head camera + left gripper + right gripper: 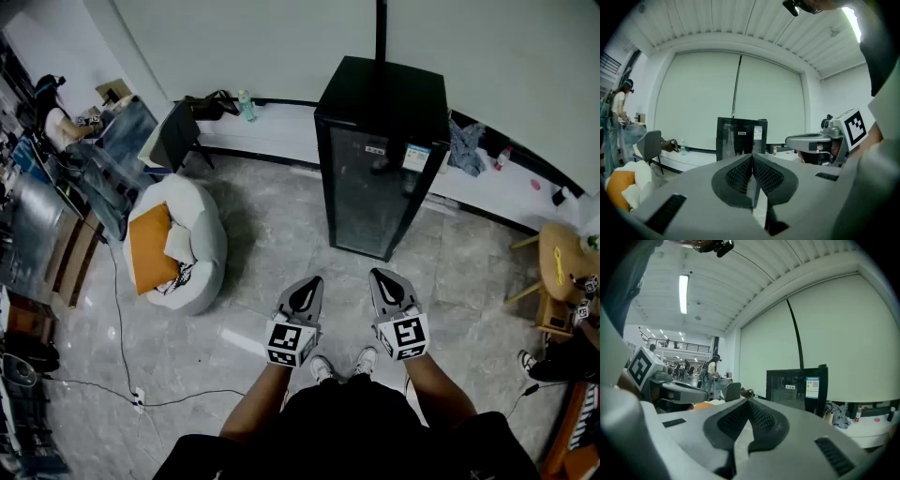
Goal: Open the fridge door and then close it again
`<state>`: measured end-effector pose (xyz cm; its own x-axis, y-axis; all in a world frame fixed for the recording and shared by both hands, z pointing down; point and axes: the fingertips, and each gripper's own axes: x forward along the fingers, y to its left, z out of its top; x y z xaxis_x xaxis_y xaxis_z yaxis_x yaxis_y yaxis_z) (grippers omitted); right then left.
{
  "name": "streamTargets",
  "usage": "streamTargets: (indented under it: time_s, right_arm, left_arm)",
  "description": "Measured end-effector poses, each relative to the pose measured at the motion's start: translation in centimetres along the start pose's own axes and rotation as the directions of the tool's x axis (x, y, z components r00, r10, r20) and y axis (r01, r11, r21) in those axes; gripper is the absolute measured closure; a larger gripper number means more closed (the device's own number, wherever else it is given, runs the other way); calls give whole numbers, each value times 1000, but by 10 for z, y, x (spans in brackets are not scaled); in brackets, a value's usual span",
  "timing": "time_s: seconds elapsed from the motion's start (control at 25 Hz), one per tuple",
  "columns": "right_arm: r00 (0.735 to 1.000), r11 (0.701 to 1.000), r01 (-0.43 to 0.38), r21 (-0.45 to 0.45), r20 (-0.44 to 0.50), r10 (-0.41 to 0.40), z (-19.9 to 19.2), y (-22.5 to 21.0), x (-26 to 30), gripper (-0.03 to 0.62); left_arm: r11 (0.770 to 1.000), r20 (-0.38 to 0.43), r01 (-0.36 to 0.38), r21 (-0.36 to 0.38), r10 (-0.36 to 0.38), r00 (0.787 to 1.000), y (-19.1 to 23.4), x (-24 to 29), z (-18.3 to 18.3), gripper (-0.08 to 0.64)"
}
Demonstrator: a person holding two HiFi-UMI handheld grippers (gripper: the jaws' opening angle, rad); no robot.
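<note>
A small black fridge (380, 155) with a glass door stands shut against the low white ledge, some way ahead of me. It shows too in the left gripper view as the fridge (742, 138) and in the right gripper view as the fridge (798, 387). My left gripper (311, 284) and right gripper (382, 278) hang side by side in front of me, well short of the door. Both are shut with nothing between the jaws: the left gripper (753, 157) and the right gripper (749, 402) have their tips together.
A white beanbag (199, 234) with an orange cushion (152, 248) lies left of the fridge. A grey chair (178, 136) stands behind it. A wooden stool (561, 267) is at the right. A cable (122, 342) runs over the marble floor.
</note>
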<state>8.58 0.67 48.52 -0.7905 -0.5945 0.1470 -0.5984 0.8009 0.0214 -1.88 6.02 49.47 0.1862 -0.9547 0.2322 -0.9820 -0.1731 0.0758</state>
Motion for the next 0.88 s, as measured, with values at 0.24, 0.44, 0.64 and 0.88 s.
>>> streamTargets:
  time_s: [0.24, 0.44, 0.64, 0.88]
  right_arm:
    - [1000, 1000, 21, -9, 2, -21, 4, 19, -5, 583]
    - [999, 998, 41, -37, -15, -42, -1, 18, -12, 583]
    - [998, 998, 69, -12, 15, -69, 3, 23, -18, 583]
    - [993, 994, 107, 8, 44, -107, 7, 21, -27, 583]
  left_arm:
    - [1000, -26, 6, -13, -6, 1000, 9, -22, -10, 537]
    - [1000, 26, 24, -16, -24, 999, 6, -28, -1, 537]
    - [999, 7, 43, -21, -43, 999, 12, -40, -7, 537]
    - [998, 46, 67, -5, -67, 997, 11, -46, 0, 537]
